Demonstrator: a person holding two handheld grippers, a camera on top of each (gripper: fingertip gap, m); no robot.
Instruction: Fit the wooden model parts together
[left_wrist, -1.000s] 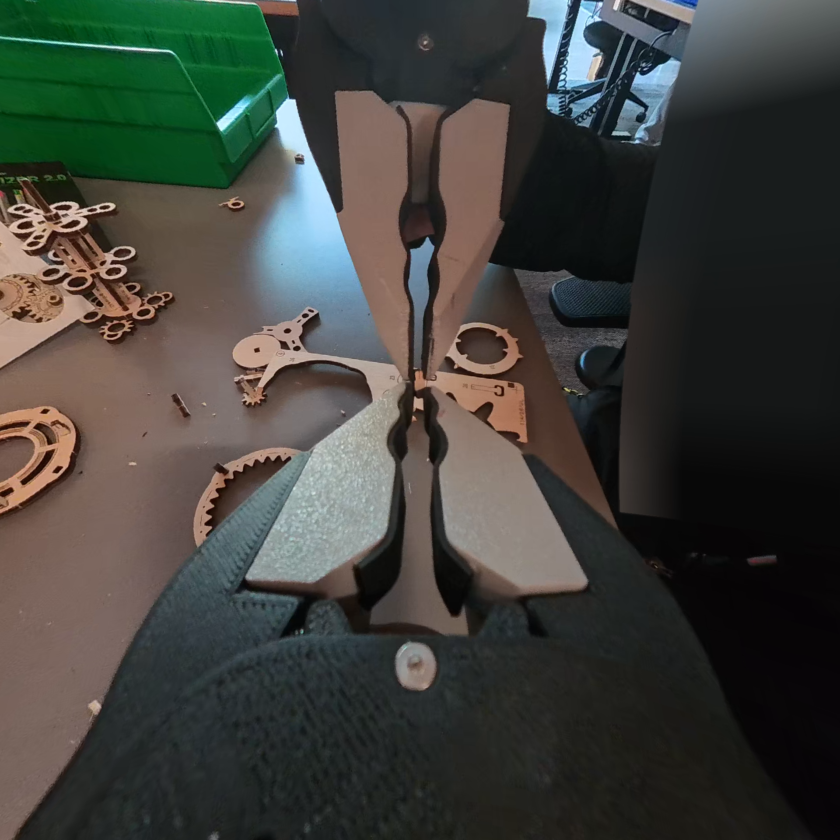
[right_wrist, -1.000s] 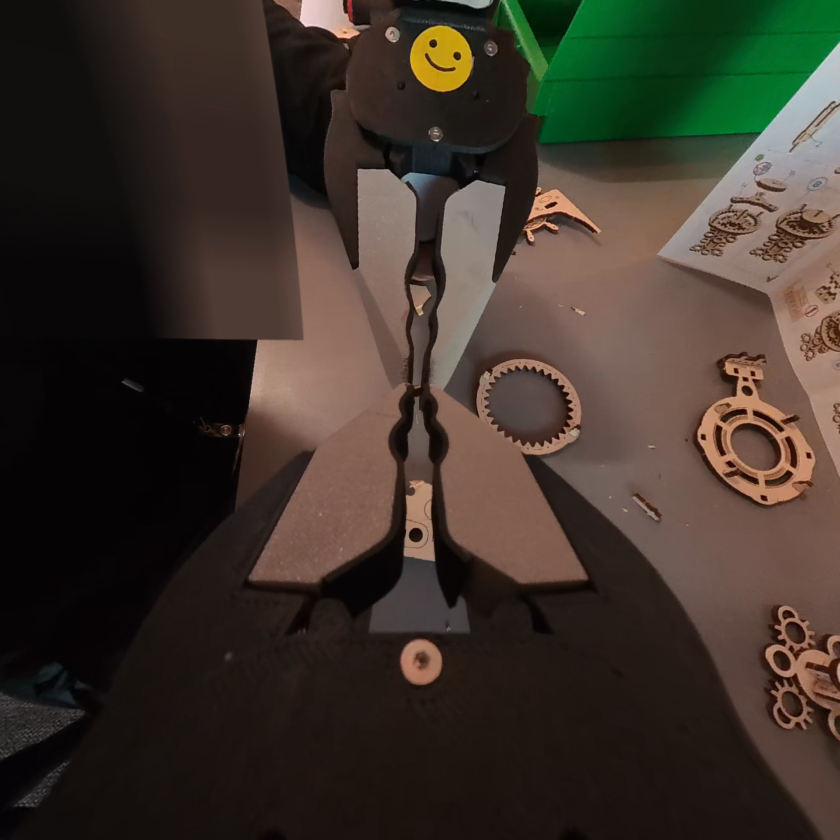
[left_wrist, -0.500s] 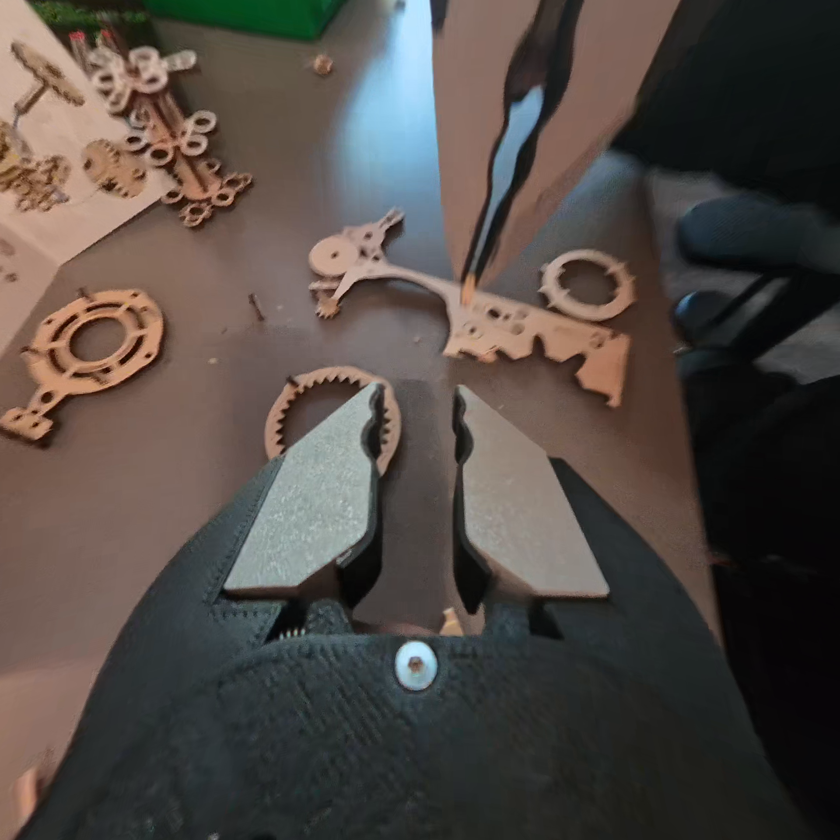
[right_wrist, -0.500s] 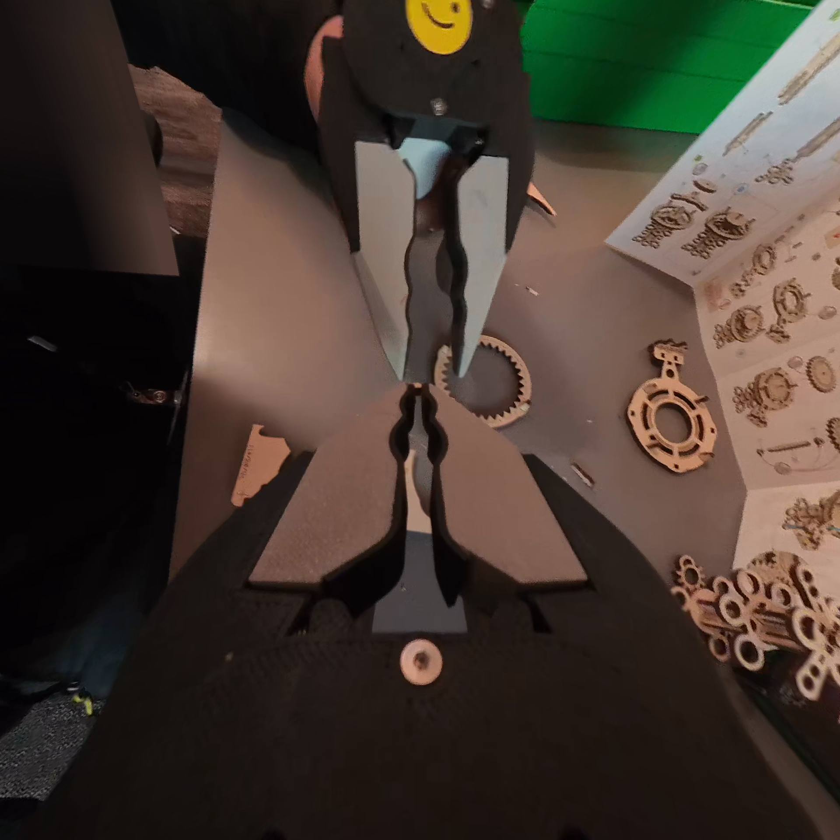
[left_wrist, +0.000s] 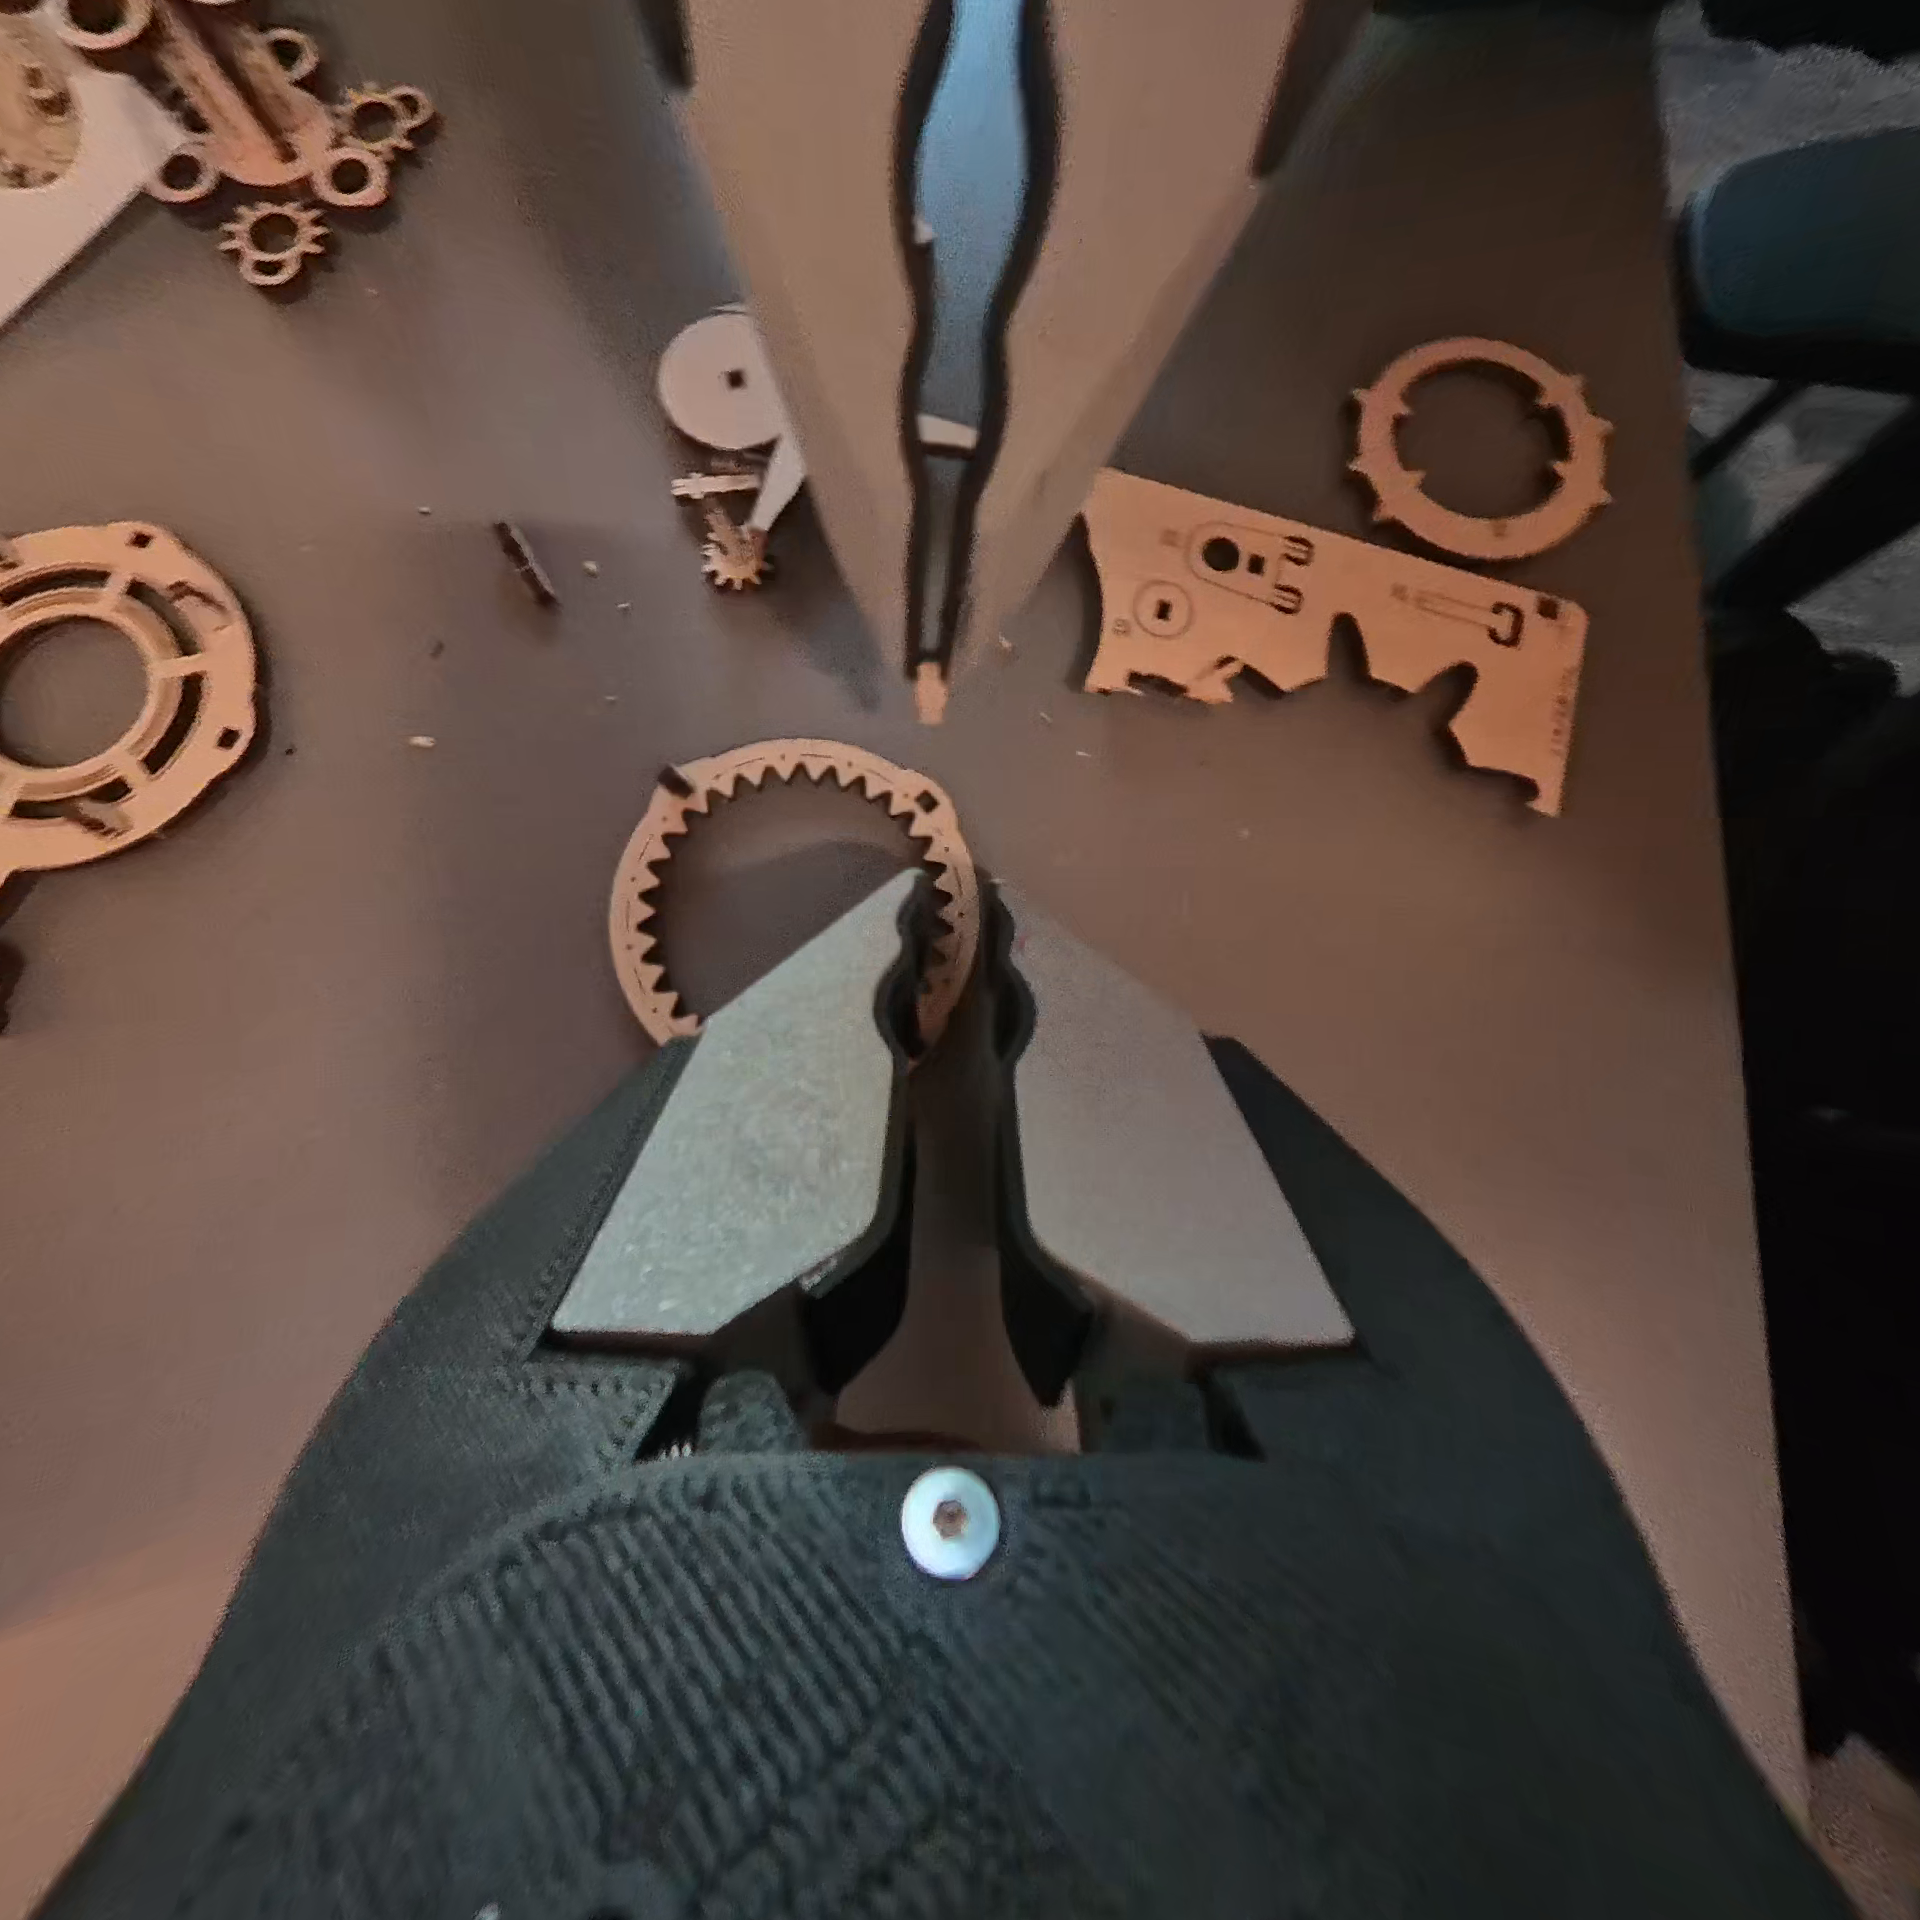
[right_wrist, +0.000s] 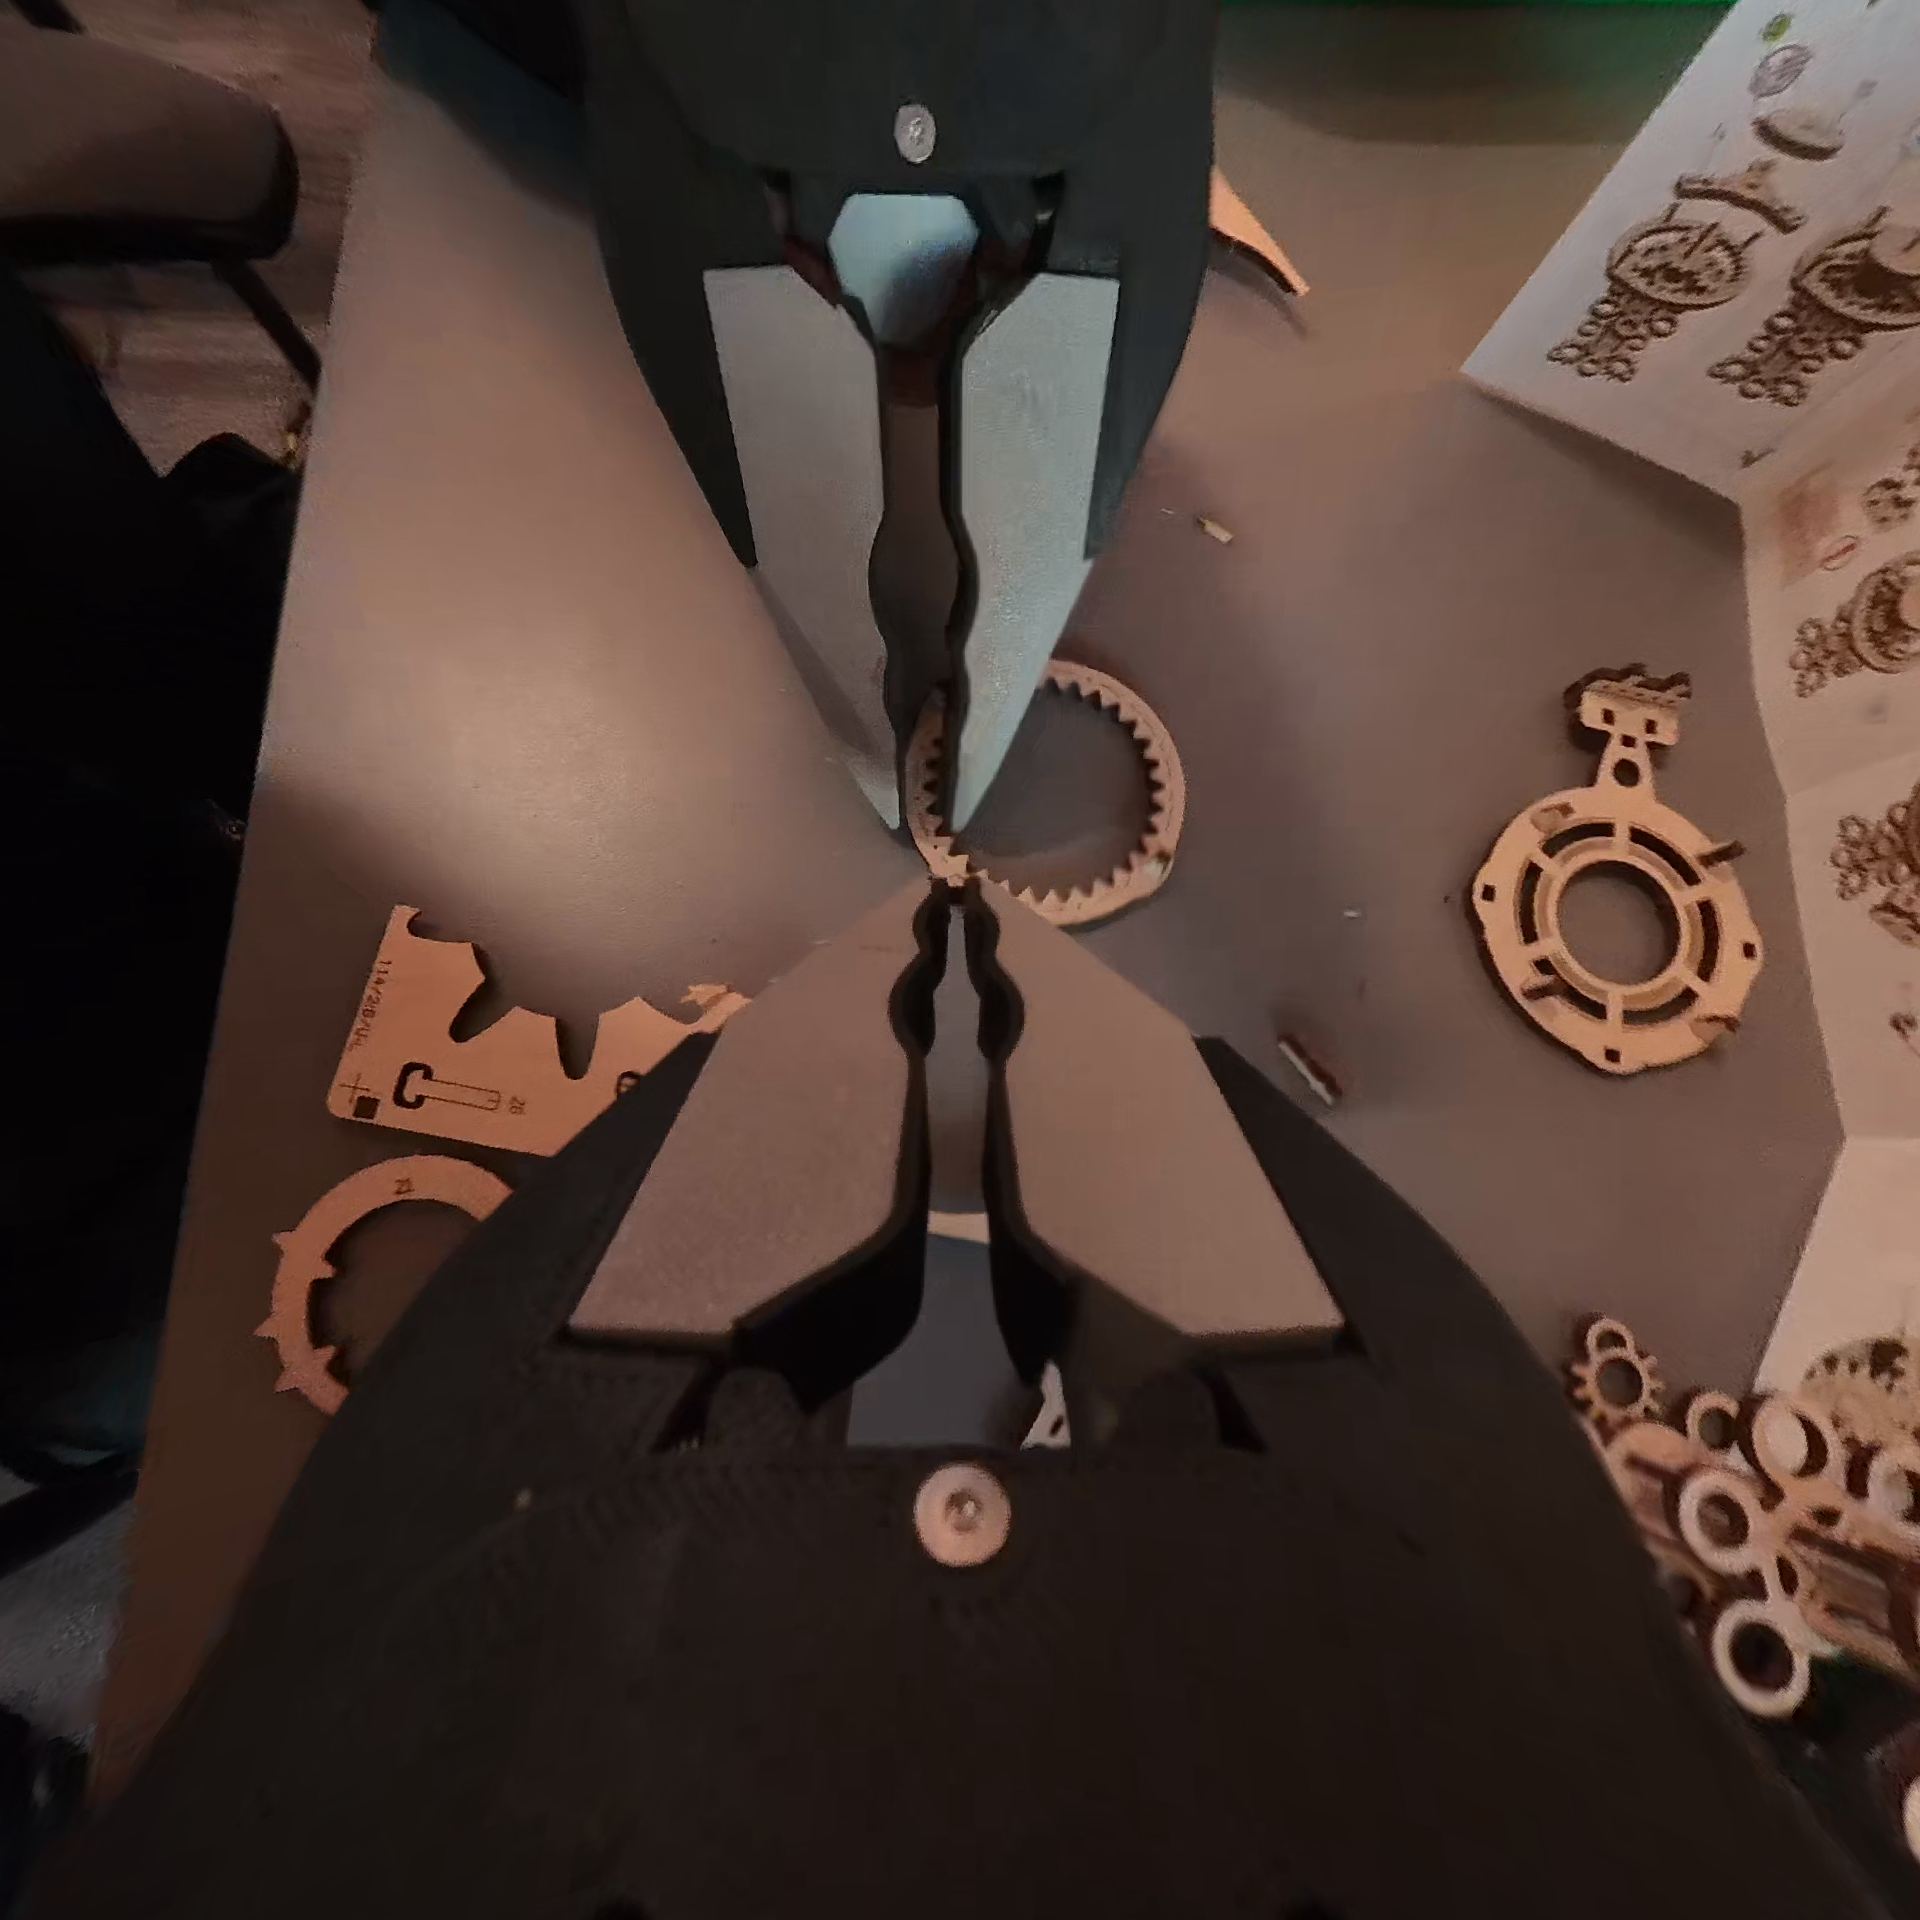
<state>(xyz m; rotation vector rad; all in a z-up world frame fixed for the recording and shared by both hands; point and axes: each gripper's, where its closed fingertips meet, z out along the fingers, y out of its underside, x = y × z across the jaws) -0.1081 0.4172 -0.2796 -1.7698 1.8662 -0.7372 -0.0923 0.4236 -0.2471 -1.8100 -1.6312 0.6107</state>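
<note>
Fingers of left gripper straddle and hide ring gear's rim, seemingly pinching; right gripper clenched on peg.

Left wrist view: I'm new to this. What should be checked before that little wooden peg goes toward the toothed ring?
1. Small tan wooden peg pinched in the right gripper: ok.
2. Left gripper straddling the rim of the flat wooden ring with inner teeth: ok.
3. Left gripper clamped firmly on that rim: cannot tell.
4. Ring lying flat on the grey table: ok.
5. Peg lined up with a slot in the ring: cannot tell.
</note>
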